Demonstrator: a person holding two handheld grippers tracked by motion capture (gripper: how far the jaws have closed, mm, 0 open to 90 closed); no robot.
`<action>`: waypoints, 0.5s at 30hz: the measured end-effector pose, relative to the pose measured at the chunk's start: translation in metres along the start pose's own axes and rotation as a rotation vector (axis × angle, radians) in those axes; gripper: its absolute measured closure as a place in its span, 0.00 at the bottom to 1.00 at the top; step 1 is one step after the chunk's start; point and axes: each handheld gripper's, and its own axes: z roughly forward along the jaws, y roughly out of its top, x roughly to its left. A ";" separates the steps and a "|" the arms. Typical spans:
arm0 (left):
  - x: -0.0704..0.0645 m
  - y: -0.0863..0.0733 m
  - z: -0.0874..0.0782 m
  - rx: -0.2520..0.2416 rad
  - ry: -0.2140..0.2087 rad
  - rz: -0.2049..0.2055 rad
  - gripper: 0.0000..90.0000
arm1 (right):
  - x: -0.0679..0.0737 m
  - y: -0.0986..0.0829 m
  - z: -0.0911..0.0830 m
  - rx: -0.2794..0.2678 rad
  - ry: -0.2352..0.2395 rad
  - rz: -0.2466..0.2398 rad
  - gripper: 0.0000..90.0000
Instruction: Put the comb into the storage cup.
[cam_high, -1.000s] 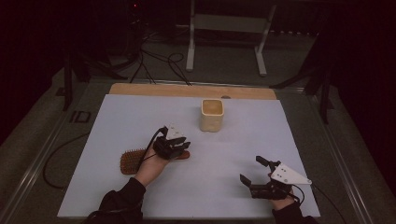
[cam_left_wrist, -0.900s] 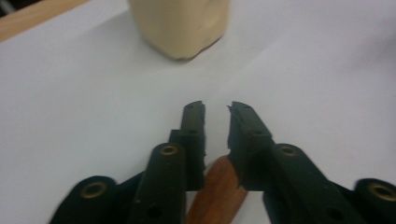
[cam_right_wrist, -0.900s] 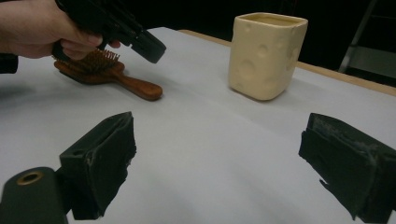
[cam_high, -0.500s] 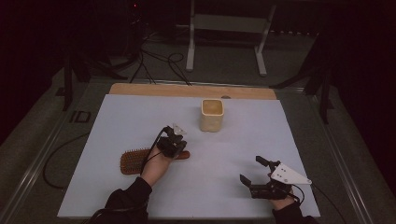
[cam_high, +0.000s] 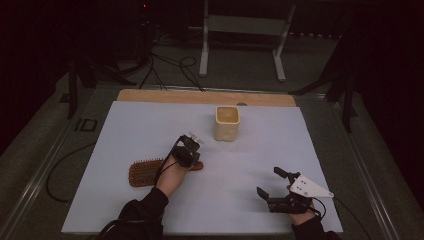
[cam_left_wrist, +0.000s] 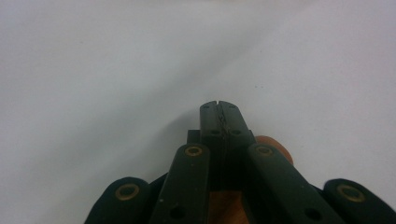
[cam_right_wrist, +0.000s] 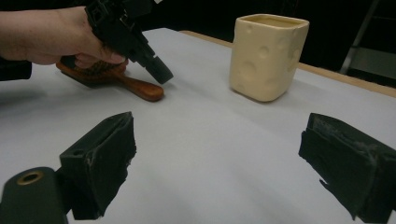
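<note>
A wooden hairbrush (cam_high: 150, 171) lies left of centre on the white table (cam_high: 125, 130), bristles up, handle pointing right. The left gripper (cam_high: 189, 149) hangs over that handle with its jaws pressed together on nothing — in the left gripper view the rounded handle end (cam_left_wrist: 275, 147) peeks out beside and below the closed tips rather than between them. To pick the brush up cleanly, my judgement is that the jaws must first part, drop to straddle the handle's narrow neck, and close squarely across it, so the bristle head does not swing the brush downward. Farther right and far stands a cream cup (cam_high: 227, 123), well apart from the brush. The right gripper (cam_high: 274, 184) rests near the table's near-right edge, jaws spread wide and empty.

The right gripper view gives the side-on look the high view lacks — the closed left tips reach past the handle end, toward the cup.
</note>
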 end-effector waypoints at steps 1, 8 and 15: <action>0.000 0.000 0.002 0.007 0.002 0.004 1.00 | 0.000 0.000 0.000 0.001 0.001 0.001 0.10; -0.005 -0.005 0.000 0.027 -0.014 0.021 1.00 | 0.000 0.000 0.000 -0.001 -0.001 0.003 0.10; -0.012 -0.017 -0.007 0.036 -0.027 0.044 1.00 | 0.000 0.001 0.000 0.000 0.000 0.006 0.10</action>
